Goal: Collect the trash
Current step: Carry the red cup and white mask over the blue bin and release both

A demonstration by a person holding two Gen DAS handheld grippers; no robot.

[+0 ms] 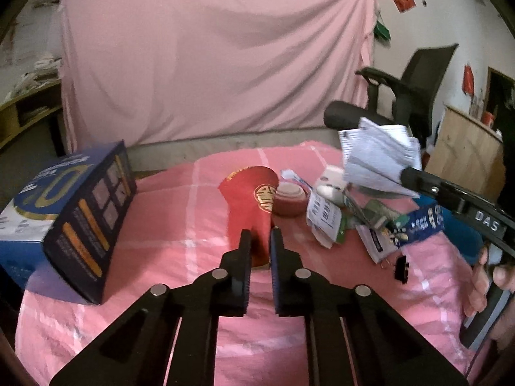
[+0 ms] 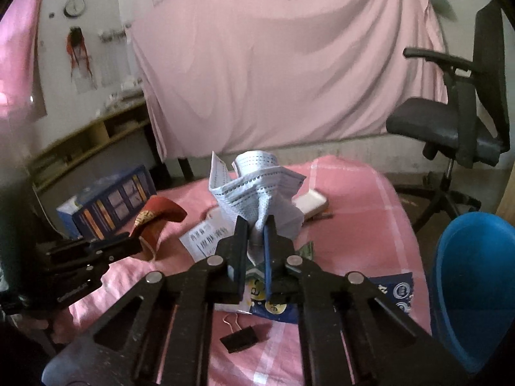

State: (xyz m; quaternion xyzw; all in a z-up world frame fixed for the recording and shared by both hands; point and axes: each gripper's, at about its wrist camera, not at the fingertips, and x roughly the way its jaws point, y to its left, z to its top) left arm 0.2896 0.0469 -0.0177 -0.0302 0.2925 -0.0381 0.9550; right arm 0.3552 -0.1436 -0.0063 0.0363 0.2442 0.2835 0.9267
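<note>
Pinching face mask (image 2: 262,189), hand-held gripper (image 2: 256,225)

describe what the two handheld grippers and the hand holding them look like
Both the left gripper and right gripper are matte black linkage frames with round silver pivot pins and blue ribbed finger pads. The right one carries white "DAS" lettering. A bare hand grips its handle; no sleeve or cable is visible.

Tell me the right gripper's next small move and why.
Probably swing right and over the blue plastic bin, then open. The right gripper is shut on the crumpled pale-blue face mask, lifted clear of the pink checked cloth, and the bin sits at its right.
</note>
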